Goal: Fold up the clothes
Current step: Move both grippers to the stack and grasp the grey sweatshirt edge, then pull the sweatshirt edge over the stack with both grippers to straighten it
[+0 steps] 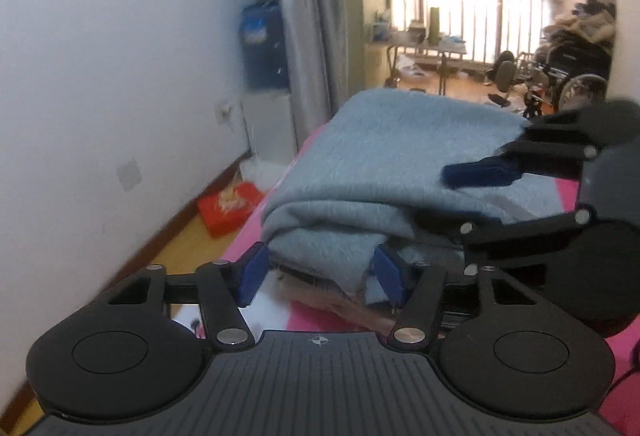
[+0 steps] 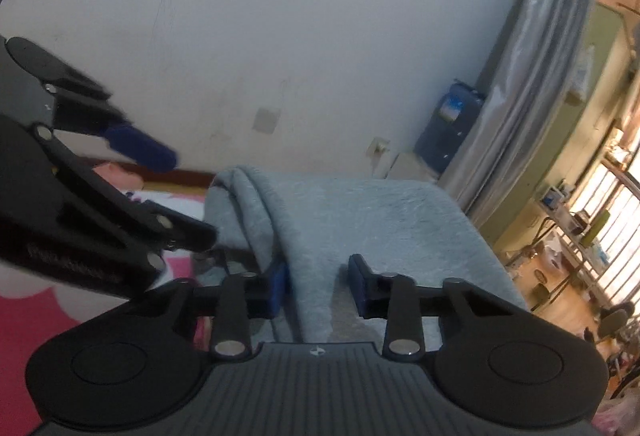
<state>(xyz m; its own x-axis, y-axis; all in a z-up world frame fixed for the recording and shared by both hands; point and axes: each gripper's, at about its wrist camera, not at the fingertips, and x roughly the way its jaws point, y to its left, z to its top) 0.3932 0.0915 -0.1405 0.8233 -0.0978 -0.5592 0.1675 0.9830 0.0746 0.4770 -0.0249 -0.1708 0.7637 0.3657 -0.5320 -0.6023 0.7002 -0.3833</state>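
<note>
A folded grey fleece garment lies on a pink bed cover, over a darker garment. My left gripper is open, its blue pads on either side of the garment's near folded corner. My right gripper shows in the left wrist view, open, one finger above the garment's right edge and one below. In the right wrist view the right gripper is open around the grey garment's edge. The left gripper is open at its left corner.
A white wall runs along the left with a red bag on the wooden floor beside the bed. A blue water bottle on a dispenser and grey curtains stand beyond. A cluttered table and wheelchair sit near the window.
</note>
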